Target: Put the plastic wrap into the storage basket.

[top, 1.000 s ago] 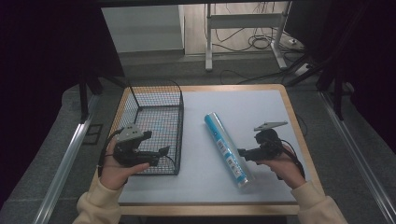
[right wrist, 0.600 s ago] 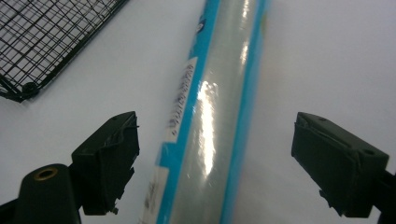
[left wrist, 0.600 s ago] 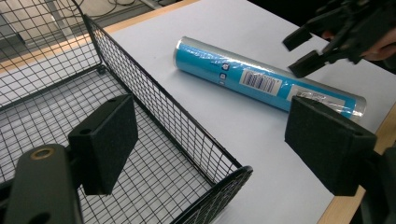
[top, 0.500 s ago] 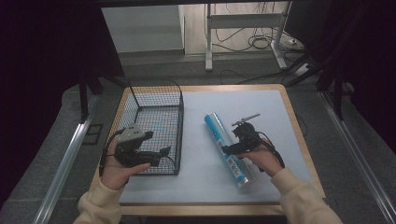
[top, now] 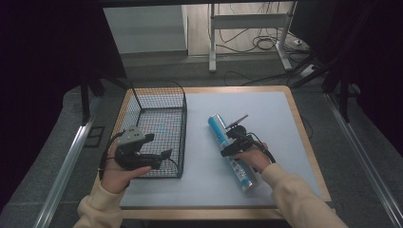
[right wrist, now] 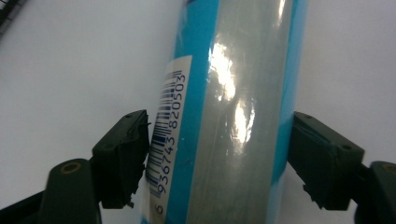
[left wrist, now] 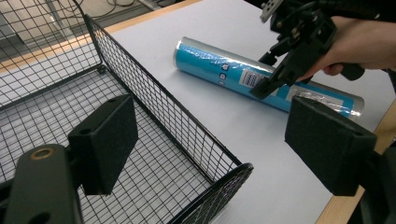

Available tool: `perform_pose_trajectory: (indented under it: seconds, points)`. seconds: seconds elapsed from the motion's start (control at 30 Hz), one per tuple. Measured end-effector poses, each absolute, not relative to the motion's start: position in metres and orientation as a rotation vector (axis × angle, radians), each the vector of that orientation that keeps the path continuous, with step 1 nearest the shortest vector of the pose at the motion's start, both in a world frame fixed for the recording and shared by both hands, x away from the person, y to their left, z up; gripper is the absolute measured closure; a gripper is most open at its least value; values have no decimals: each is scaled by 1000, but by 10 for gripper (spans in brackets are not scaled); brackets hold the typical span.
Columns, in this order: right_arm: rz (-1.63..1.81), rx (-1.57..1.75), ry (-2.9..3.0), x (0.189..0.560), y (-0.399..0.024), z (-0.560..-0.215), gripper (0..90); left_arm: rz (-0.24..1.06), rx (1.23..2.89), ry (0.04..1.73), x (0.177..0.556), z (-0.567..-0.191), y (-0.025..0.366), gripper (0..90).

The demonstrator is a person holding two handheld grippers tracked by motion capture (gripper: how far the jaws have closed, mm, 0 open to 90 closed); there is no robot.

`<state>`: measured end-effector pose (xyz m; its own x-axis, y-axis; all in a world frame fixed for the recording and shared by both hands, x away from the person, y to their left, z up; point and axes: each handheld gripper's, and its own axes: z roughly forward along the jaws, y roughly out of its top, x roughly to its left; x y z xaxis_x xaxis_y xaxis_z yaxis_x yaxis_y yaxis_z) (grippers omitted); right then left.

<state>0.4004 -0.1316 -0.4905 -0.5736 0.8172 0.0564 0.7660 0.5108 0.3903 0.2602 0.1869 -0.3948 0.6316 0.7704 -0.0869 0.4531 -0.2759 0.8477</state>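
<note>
Your right gripper straddles the blue tube near its middle; its jaws have just been closing, and in the right gripper view both pads sit at the tube's sides, the left one touching at the barcode label; whether they press I cannot tell. The tube lies flat on the pale grey mat, right of the wire basket and apart from it; blue body, glossy silver band along its length, clear wrap catching glare. Your left gripper hangs over the basket's near corner, jaws wide apart, nothing between them.
</note>
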Motion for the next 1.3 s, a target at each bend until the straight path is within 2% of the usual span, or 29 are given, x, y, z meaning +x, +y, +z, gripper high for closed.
perform_pose_trajectory:
  seconds: [0.57, 0.8, 1.3]
  points:
    - [344, 1453, 2651, 414, -121, -496, 282, 428, 1925, 957, 258, -393, 185, 169]
    - [366, 1616, 2665, 424, -130, -494, 307, 428, 1917, 965, 259, -394, 188, 168]
    - [472, 1684, 2713, 430, -145, -491, 312, 429, 1916, 971, 260, -395, 190, 169]
